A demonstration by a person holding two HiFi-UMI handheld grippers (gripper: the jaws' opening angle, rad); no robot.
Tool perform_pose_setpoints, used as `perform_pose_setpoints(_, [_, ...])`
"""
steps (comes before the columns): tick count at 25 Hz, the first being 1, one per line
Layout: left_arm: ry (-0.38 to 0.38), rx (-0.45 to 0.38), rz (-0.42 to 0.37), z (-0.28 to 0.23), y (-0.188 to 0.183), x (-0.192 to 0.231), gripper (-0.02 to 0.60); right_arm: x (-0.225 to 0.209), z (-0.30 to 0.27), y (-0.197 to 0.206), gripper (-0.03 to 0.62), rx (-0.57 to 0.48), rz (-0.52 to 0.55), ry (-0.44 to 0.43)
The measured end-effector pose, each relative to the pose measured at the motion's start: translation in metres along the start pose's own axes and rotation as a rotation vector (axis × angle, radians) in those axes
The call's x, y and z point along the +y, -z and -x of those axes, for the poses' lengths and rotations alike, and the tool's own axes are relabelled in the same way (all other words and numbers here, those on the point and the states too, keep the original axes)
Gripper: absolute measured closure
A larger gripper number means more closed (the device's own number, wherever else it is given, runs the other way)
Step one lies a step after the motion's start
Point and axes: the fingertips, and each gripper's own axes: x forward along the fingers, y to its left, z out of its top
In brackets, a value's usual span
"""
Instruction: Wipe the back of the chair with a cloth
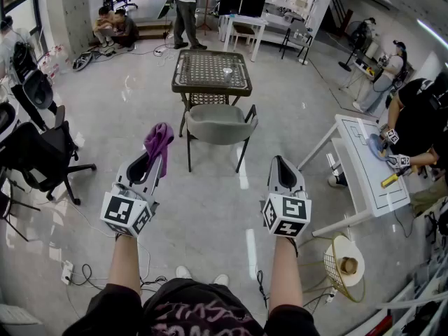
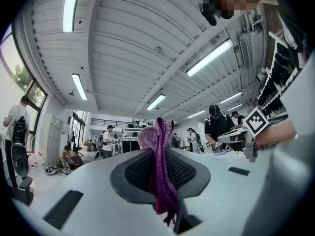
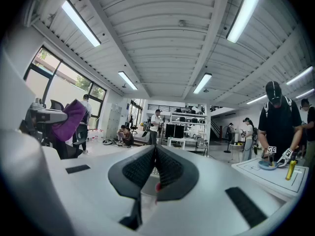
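Note:
A grey chair (image 1: 220, 124) with black legs stands ahead of me, its curved back facing me, pushed up to a dark mesh-topped table (image 1: 211, 71). My left gripper (image 1: 155, 161) is shut on a purple cloth (image 1: 158, 142), which sticks up past the jaws and hangs a little below them (image 2: 158, 166). It is held left of the chair and short of it. My right gripper (image 1: 281, 164) is shut with nothing between its jaws, to the right of the chair. The purple cloth (image 3: 69, 121) also shows at the left of the right gripper view.
Black office chairs (image 1: 42, 152) stand at the left. A white table (image 1: 364, 170) at the right has a person working at it. A round wire stool (image 1: 343, 266) is at lower right. Cables and a power strip (image 1: 66, 271) lie on the glossy floor. People stand and sit at the back.

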Motion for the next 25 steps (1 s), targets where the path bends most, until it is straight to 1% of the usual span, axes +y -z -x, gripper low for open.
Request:
perform_pose_setpoints(3, [0.012, -0.007, -0.012, 0.002, -0.001, 0.005, 0.503, 0.005, 0.0, -0.003, 0.569, 0.005, 0.006, 0.001])
perform_pose_setpoints(8, [0.008, -0.006, 0.006, 0.004, -0.005, 0.011, 0.503, 0.013, 0.001, -0.004, 0.568, 0.002, 0.0, 0.001])
perform_pose_setpoints(16, [0.011, -0.004, -0.002, 0.01, -0.006, 0.019, 0.503, 0.025, -0.002, -0.005, 0.566, 0.003, 0.018, -0.019])
perform_pose_setpoints(25, [0.013, 0.004, -0.005, 0.017, 0.01, 0.042, 0.503, 0.046, -0.009, 0.007, 0.566, 0.017, 0.006, -0.025])
